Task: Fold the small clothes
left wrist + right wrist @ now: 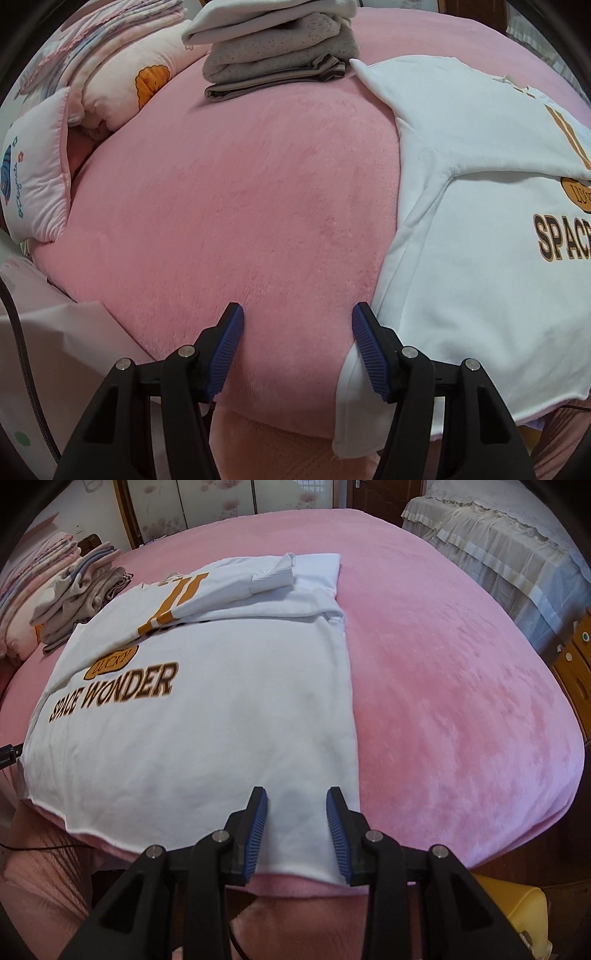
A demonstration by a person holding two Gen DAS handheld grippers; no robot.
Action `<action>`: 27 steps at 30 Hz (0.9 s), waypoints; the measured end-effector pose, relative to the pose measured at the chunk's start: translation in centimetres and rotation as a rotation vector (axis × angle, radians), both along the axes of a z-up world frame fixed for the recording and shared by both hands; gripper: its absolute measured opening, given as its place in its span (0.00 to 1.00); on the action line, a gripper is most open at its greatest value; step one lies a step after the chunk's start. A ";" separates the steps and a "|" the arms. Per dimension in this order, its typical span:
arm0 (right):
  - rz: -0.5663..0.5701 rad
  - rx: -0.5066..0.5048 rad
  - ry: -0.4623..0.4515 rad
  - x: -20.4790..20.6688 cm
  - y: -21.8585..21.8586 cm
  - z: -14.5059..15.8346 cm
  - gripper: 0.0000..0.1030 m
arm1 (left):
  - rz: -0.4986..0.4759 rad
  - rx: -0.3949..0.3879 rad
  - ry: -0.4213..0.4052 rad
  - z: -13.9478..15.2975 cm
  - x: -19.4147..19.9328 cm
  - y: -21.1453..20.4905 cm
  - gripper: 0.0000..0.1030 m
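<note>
While both grippers hang over the near edge of the pink bed [461,686], a white shirt [207,716] lies flat on it with its hem at that edge. Brown letters on its front read "SPACE WONDER" under an orange "LUCKY" badge. One sleeve [236,579] is folded across the chest, its cuff resting near the shirt's far right corner, and the right side of the shirt makes a straight folded edge running away from the camera.

The right gripper [297,830] is spread apart, its blue ribbed pads [258,830] hovering over the shirt's near right corner with white cloth showing in the gap between them; nothing is pinched. Whether the pads touch the fabric cannot be told.

The left gripper [297,350] is spread wide as well, with bare pink blanket between its pads. Its right pad [369,350] sits just beside the shirt's [480,240] left edge, where a flap of white cloth hangs over the bed's edge.

At the far side of the bed, beyond the shirt's left shoulder, stands a stack [277,48] of folded clothes in grey and white. Left of it lie pillows [40,173] and folded quilts [122,33] with pink prints.
</note>
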State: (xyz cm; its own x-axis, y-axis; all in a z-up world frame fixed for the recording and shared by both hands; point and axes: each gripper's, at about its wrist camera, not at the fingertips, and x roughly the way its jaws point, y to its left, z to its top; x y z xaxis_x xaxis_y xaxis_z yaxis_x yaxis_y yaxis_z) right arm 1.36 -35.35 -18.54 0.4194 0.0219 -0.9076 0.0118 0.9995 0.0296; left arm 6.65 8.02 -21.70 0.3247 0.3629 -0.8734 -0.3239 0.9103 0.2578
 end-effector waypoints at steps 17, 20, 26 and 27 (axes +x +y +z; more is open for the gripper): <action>-0.033 0.083 -0.082 -1.8 -3.4 2.9 0.33 | 0.029 -0.278 -0.061 1.0 -3.6 1.5 0.59; -0.024 0.110 -0.073 -1.9 -4.0 2.6 0.33 | 0.020 -0.295 -0.057 0.5 -3.9 1.4 0.59; -0.013 0.152 -0.020 -2.0 -4.5 0.6 0.33 | 0.036 -0.354 -0.054 -0.7 -4.0 1.9 0.62; -0.013 0.154 -0.012 -2.0 -4.6 0.3 0.33 | 0.033 -0.357 -0.055 -0.8 -4.0 2.0 0.63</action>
State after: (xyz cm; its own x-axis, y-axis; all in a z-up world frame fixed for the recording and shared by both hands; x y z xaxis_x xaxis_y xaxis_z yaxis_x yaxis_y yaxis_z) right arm -0.60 -39.92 -18.25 0.4316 0.1551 -0.8886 0.0234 0.9828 0.1829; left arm 2.64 9.98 -22.50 0.3678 0.0495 -0.9286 -0.3596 0.9285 -0.0929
